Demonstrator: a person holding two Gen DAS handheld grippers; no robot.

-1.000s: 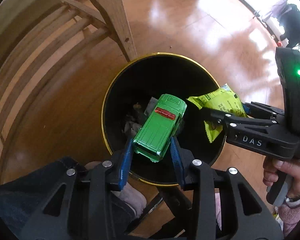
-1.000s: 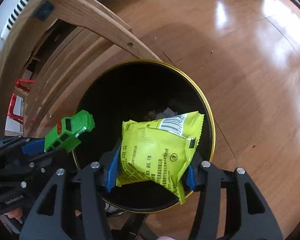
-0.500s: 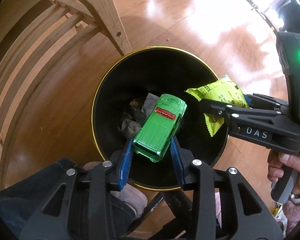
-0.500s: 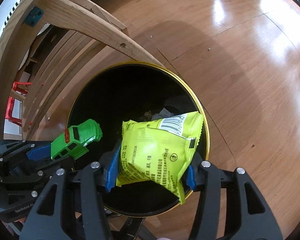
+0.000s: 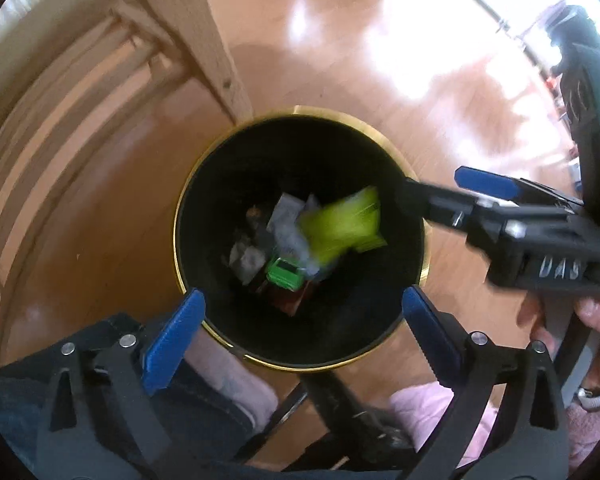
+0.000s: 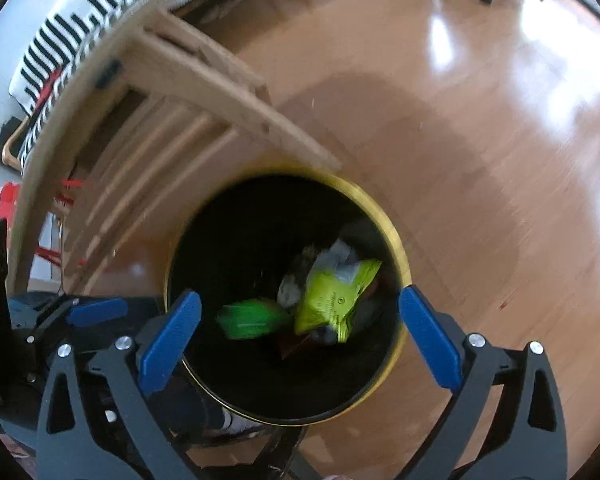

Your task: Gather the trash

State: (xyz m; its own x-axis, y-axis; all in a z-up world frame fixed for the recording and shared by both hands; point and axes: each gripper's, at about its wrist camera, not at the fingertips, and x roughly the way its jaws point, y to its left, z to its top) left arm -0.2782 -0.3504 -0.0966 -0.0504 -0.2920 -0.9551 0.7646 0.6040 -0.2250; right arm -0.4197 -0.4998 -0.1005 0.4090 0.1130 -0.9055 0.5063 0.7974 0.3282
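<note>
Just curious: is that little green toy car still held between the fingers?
No: the green toy car lies inside the black bin, the left gripper open.

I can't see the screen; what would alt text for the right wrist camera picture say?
Looking down between the right gripper, its blue-padded jaws spread wide and empty, into a black bin with a gold rim on a wooden floor. Inside lie a yellow-green snack packet, a blurred green toy car and crumpled scraps. A wooden chair stands behind the bin.
</note>
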